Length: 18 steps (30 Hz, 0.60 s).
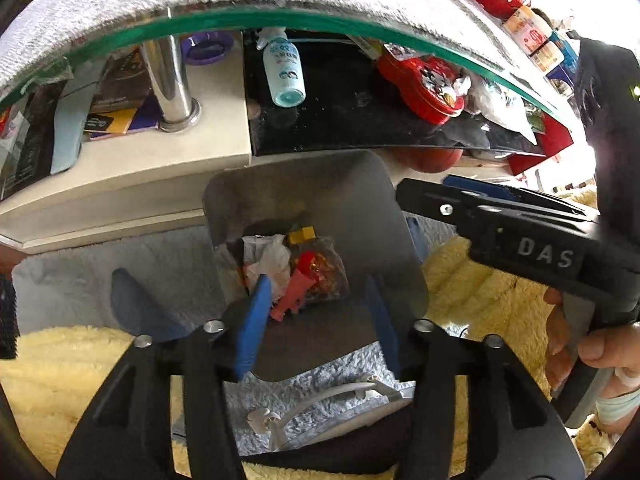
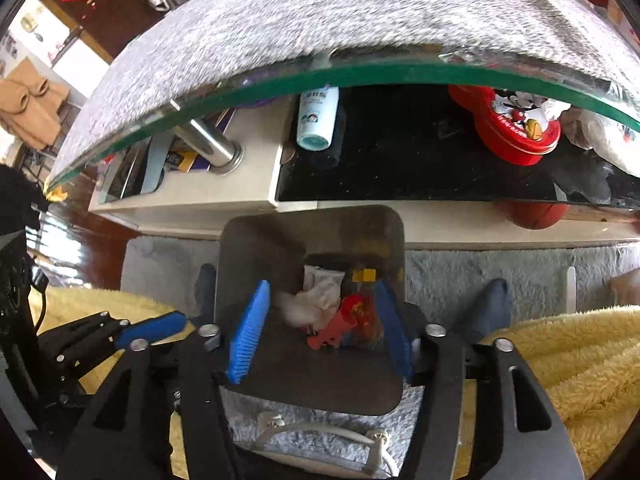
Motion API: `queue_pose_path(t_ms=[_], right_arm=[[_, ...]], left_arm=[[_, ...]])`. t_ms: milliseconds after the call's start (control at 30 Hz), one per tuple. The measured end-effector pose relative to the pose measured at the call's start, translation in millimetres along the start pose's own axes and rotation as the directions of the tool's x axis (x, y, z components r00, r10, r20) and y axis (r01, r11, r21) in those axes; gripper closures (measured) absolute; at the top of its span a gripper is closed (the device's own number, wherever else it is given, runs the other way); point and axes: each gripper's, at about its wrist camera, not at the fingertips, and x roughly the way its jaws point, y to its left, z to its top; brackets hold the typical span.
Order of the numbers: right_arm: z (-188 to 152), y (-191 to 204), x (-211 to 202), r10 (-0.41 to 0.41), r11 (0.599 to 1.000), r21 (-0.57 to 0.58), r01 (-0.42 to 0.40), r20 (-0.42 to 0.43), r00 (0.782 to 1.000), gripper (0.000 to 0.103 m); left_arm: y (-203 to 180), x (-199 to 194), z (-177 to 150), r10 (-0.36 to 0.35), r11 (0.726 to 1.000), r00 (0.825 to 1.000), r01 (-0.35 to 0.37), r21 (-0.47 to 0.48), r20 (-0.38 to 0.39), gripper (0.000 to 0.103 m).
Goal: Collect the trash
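Glass-topped table (image 2: 400, 70), grey rug (image 2: 480, 272), yellow fleece blanket (image 2: 560, 360), dark wooden floor (image 2: 80, 232)

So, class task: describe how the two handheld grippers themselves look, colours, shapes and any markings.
Both are black frames with triangular cut-outs, silver bolts and ribbed blue fingers. From the left gripper, the right gripper shows white letters "DAS" on its side.

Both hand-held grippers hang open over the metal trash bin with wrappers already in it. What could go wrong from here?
1. The square stainless-steel trash bin is narrow, and the left hand-held gripper and right hand-held gripper crowd its mouth; they may knock each other or the rim.
2. The white cable lying on the grey rug just below the bin could snag when they withdraw.
3. The pink plastic piece lies atop the trash pile and could get nudged.
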Motion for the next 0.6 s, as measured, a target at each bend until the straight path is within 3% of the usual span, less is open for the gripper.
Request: queue_pose_path(t_ms=[100,167,200,267,300,433,533,600], right_arm=[[2,-6,-10,-0.017,1.000,0.017,0.017,0.037,0.999,0.021],[4,-11,-18,-0.028,0.999,0.026,0.027,0.061,0.998,0.019],[5,-14,-23,-0.038,0.999,0.034,0.035,0.075,0.996,0.011],[5,-19,-34,-0.059,0.997,0.047,0.054,0.109,0.992,0.004],[6,-21,-40,-0.074,0.996,0.049,0.068,0.126,0.989,0.003],[6,-27,-72,-0.128,0.991,0.056,0.117,0.234,0.964,0.003],[3,-23,-107,-0.152,0.988,0.035,0.149,0.376,0.914,0.003],[0,-17,-132,-0.170,0.983,0.019,0.183,0.475,0.864,0.003]], left_arm=[[3,-10,3,0.035,0.999,0.999,-0.035,0.000,0.030,0.033],[6,-18,4,0.056,0.998,0.997,-0.056,-0.001,0.050,0.022],[7,-24,4,0.071,0.997,0.995,-0.071,-0.003,0.066,0.017],[9,-34,5,0.081,0.997,0.993,-0.081,-0.005,0.088,0.012],[10,-40,5,0.083,0.997,0.991,-0.083,-0.005,0.102,0.008],[9,-72,6,0.117,0.993,0.975,-0.117,-0.011,0.187,0.008],[6,-97,7,0.158,0.987,0.951,-0.158,-0.021,0.266,0.008],[2,-111,8,0.172,0.985,0.934,-0.174,-0.021,0.314,0.008]])
